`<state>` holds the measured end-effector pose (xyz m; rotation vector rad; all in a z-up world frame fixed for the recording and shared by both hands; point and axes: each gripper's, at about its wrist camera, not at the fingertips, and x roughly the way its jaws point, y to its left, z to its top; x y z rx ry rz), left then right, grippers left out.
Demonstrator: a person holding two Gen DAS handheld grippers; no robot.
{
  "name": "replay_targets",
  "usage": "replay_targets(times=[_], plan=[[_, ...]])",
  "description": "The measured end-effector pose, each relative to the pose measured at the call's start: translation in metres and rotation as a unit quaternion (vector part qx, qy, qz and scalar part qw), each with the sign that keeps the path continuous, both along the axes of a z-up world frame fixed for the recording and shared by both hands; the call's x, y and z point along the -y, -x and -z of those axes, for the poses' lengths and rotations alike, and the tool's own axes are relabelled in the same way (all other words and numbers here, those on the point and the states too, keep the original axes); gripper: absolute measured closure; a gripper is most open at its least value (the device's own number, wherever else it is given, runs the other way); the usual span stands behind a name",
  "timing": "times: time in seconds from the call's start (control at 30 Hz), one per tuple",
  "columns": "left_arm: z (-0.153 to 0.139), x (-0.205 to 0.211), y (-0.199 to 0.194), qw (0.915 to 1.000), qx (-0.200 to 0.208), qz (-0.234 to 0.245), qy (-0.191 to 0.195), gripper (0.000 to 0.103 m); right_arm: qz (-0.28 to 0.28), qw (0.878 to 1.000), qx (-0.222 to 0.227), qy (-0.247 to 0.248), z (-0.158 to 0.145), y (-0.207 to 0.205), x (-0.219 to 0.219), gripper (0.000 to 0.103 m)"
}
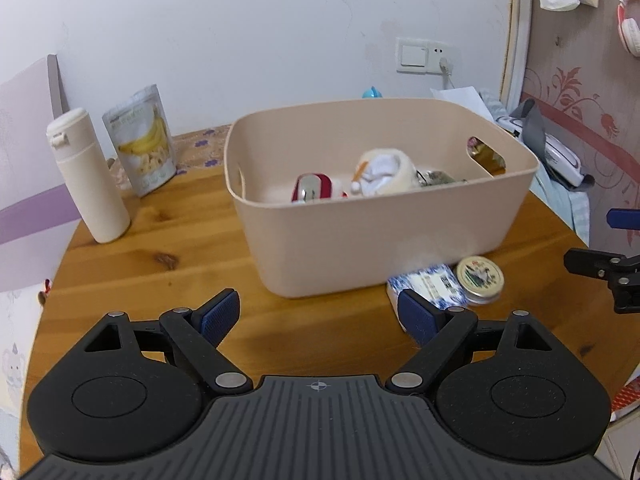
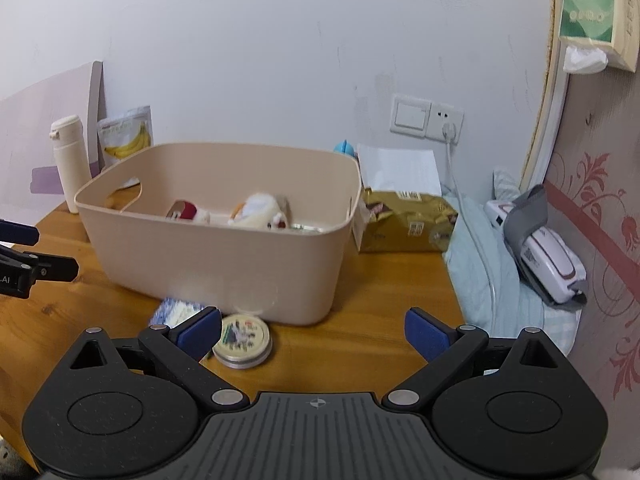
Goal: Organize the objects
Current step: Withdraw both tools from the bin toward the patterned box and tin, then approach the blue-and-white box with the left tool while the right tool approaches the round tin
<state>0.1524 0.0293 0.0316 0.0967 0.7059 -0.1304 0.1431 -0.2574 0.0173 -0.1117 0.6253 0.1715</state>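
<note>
A beige plastic bin [image 1: 360, 240] stands on the round wooden table [image 1: 160, 264]. It holds a white plush toy [image 1: 384, 172] and a red and white item [image 1: 314, 188]. In front of the bin lie a round tin [image 1: 479, 276] and a blue-and-white packet [image 1: 430, 286]. My left gripper [image 1: 320, 316] is open and empty, just short of the bin, its right pad next to the packet. My right gripper [image 2: 314, 334] is open and empty, its left pad beside the tin [image 2: 242, 340]; the packet [image 2: 176, 310] lies behind that pad. The bin [image 2: 224, 256] is ahead of it.
A cream bottle [image 1: 86, 180] and a banana chip bag [image 1: 142, 140] stand at the table's back left. A gold packet [image 2: 404, 222] lies right of the bin. Bedding and a white device [image 2: 548, 256] lie off the table's right edge. A wall is behind.
</note>
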Motion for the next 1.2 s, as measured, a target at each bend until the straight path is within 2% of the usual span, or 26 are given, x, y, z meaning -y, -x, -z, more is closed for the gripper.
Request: replay_targets(times=[0.23,0.33,0.43,0.7,1.2], plan=[[0.019,0.012,0.009,0.9998,-0.013,0.014,-0.003,0.015,-0.002,1.0,-0.016,0.007,0.019,0.007,0.01,0.002],[0.027,0.015,0.008,0.9998,-0.015,0.005,-0.01,0.015,-0.002,1.0,-0.023,0.01,0.025,0.009,0.015,0.002],[0.034,0.017,0.008,0.9996,-0.028,0.008,0.0,0.015,0.0,0.999,-0.034,0.012,0.034,0.009,0.019,0.001],[0.058,0.034,0.007,0.9989,-0.042,0.02,-0.002,0.015,-0.002,0.998,-0.059,-0.008,0.057,0.004,0.026,0.0],[0.076,0.051,-0.013,0.9982,-0.051,0.023,0.023,0.015,-0.012,0.997,-0.069,-0.018,0.084,-0.014,0.027,0.0]])
